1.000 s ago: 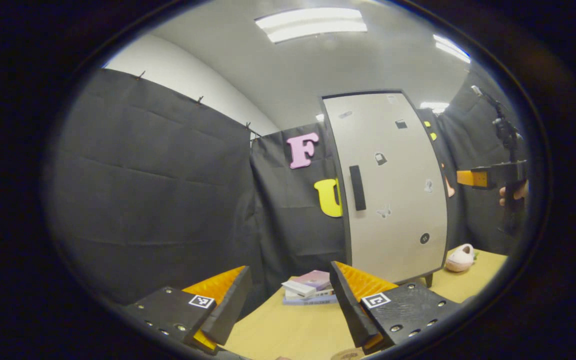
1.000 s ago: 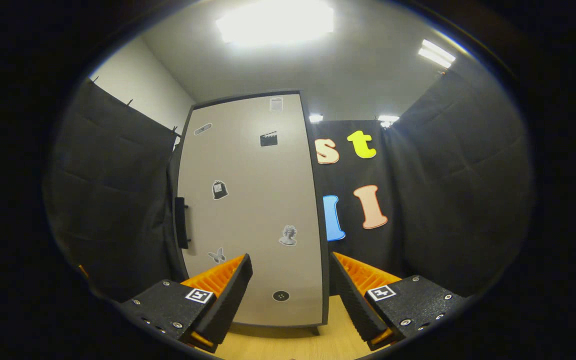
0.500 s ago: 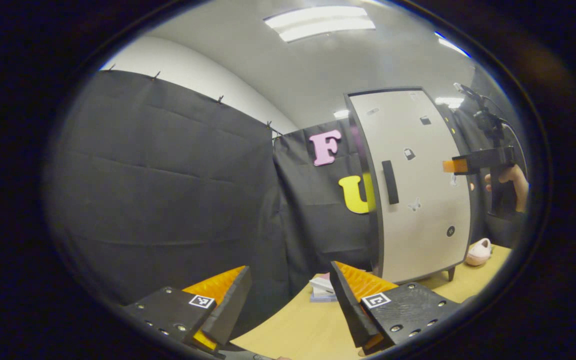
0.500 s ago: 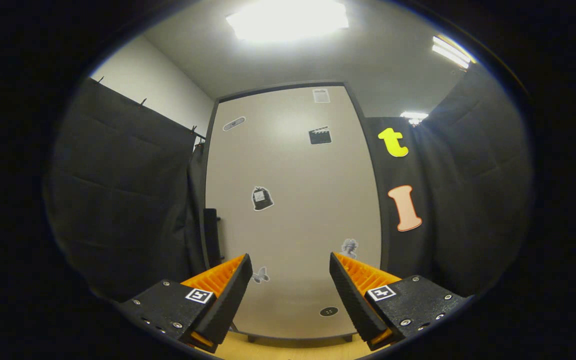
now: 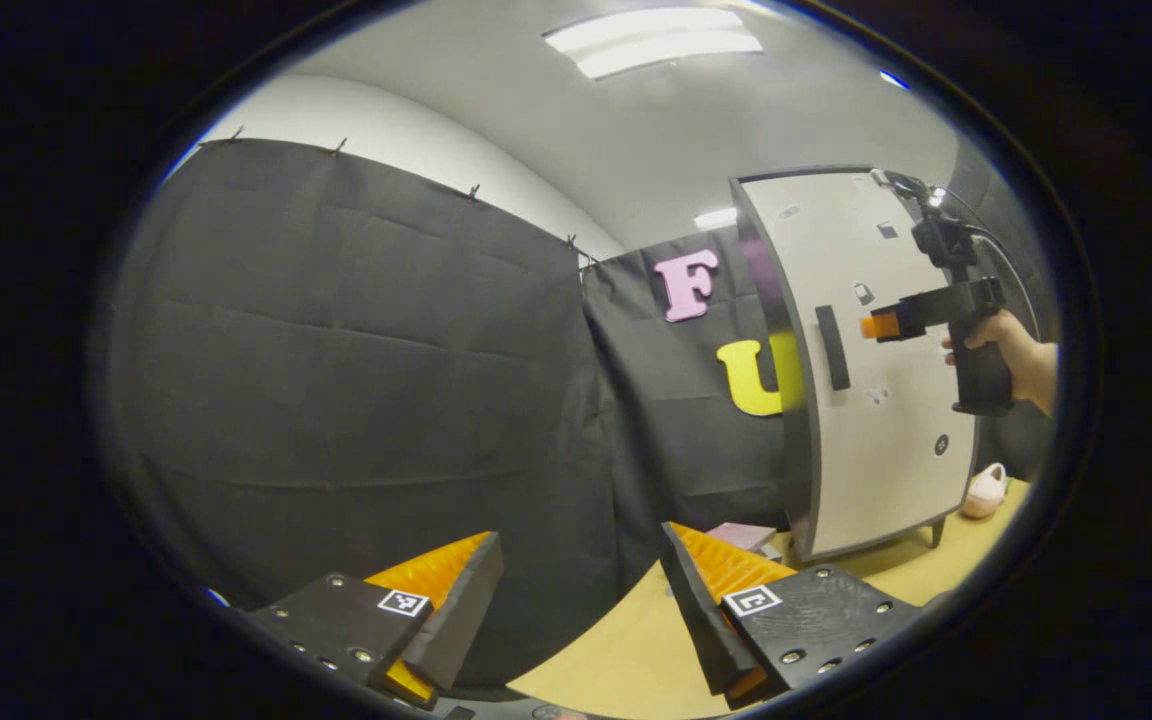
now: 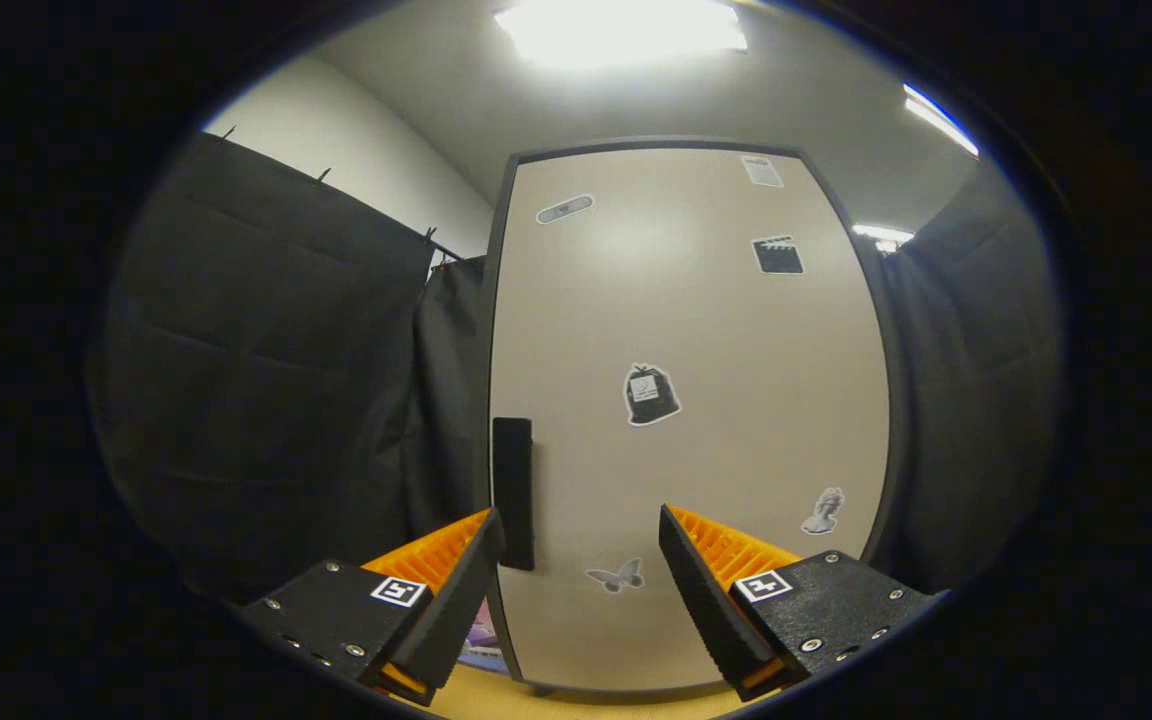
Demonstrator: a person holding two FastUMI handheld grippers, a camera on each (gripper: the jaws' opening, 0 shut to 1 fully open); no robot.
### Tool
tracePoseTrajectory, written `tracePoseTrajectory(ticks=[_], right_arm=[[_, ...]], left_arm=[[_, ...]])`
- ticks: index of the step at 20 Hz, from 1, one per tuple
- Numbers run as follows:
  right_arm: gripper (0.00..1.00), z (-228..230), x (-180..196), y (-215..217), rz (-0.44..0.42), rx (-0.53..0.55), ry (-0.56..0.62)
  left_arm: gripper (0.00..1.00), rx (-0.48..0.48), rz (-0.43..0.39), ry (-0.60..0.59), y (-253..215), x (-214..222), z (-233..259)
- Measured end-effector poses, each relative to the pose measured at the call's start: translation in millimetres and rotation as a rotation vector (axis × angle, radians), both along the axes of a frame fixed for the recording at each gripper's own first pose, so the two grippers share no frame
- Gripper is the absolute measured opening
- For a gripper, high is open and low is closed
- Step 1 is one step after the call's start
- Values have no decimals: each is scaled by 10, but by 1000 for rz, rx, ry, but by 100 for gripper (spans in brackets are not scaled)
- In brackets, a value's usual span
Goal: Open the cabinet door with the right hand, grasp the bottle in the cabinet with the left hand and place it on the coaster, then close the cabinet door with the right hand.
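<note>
The tall pale cabinet door (image 6: 696, 400) stands shut, dotted with small stickers, and its dark vertical handle (image 6: 513, 492) sits on its left edge. My right gripper (image 6: 576, 590) is open, close in front of the door, with the handle just above its left finger. In the left gripper view the same cabinet (image 5: 886, 400) stands at the far right, and a hand holds the right gripper (image 5: 876, 326) just right of the handle (image 5: 832, 347). My left gripper (image 5: 581, 600) is open and empty, low over the table edge, well left of the cabinet. The bottle is hidden.
The wooden table (image 5: 616, 650) carries a stack of books (image 5: 736, 537) left of the cabinet's foot and a small pink object (image 5: 984, 490) at its right. Black cloth walls close in behind and to both sides.
The right gripper has moved closer to the door and leftward toward the handle. The left gripper's view has swung left, shifting the cabinet toward its right edge. Both stay open.
</note>
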State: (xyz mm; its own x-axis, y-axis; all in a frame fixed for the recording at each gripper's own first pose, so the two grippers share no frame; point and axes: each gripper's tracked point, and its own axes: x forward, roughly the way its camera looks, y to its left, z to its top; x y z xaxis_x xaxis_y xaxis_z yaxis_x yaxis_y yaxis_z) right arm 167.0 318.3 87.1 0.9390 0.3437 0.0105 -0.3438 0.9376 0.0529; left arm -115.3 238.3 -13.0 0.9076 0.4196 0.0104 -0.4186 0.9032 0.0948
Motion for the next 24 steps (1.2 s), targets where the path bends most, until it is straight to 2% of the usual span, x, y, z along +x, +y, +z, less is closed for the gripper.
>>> tracePoseTrajectory(ticks=[4, 7, 10, 14, 16, 17, 21, 24], right_arm=[[96, -24, 201, 293, 6, 8, 25], [89, -84, 365, 462, 1, 23, 67], [82, -163, 511, 547, -24, -20, 95], [63, -262, 671, 565, -70, -44, 130], [52, -301, 689, 634, -54, -14, 169], [37, -292, 716, 635, -60, -5, 170], [24, -295, 655, 618, -33, -28, 191], [22, -289, 614, 603, -8, -32, 186]], left_arm=[[92, -9, 31, 5, 215, -94, -45], [91, -12, 51, 5, 334, -138, -46], [90, -31, 60, -6, 420, -169, -24], [91, -49, 59, -3, 465, -167, -65], [90, -53, 55, -4, 465, -183, -42], [91, -52, 50, -4, 463, -172, -47], [91, -53, 22, -10, 387, -116, -14], [91, -59, -7, -17, 295, -54, 15]])
